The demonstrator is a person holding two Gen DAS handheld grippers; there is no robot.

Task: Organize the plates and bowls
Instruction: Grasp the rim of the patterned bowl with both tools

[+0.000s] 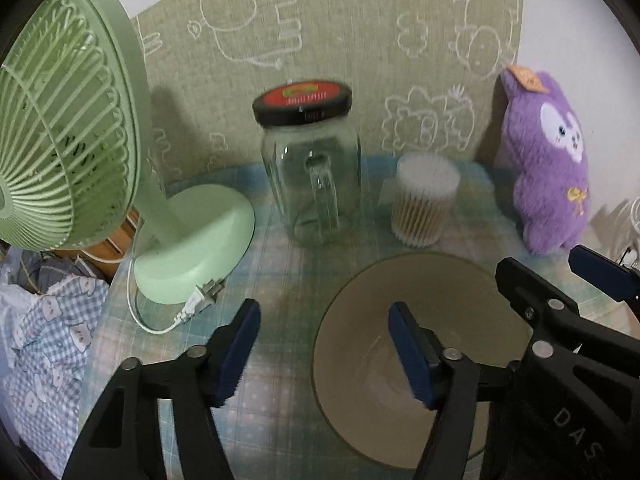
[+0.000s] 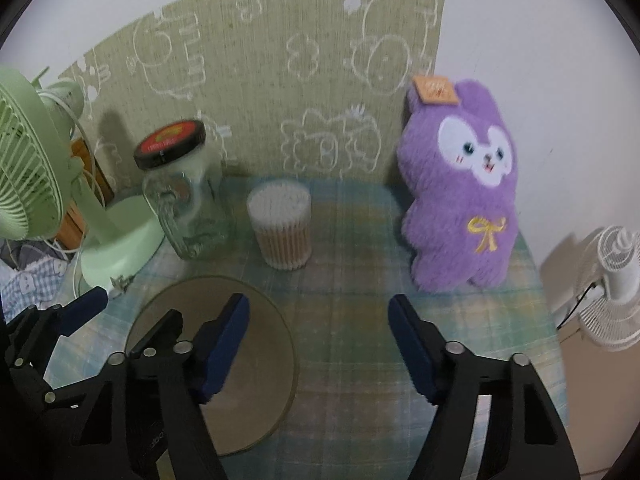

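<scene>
Bowl [image 1: 420, 344]: on the checked cloth [image 1: 272, 280], in front of the jar [image 1: 310, 176].
Handling: looks stiff, smooth, breakable; grip the rim.
Left tongs [image 1: 324, 352]: apart, straddling the near rim, holding nothing.
Right tongs [image 2: 318, 348]: apart, empty.

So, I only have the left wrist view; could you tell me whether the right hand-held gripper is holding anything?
Observer: No, the right hand-held gripper is open. Only the right rim of the round beige ceramic dish and the checked cloth show between its fingers.
Operator: Thank you. Is anything standing past the cloth's right edge?
Observer: Yes, a white plastic pedestal fan stands beyond that edge, off the table.
</scene>
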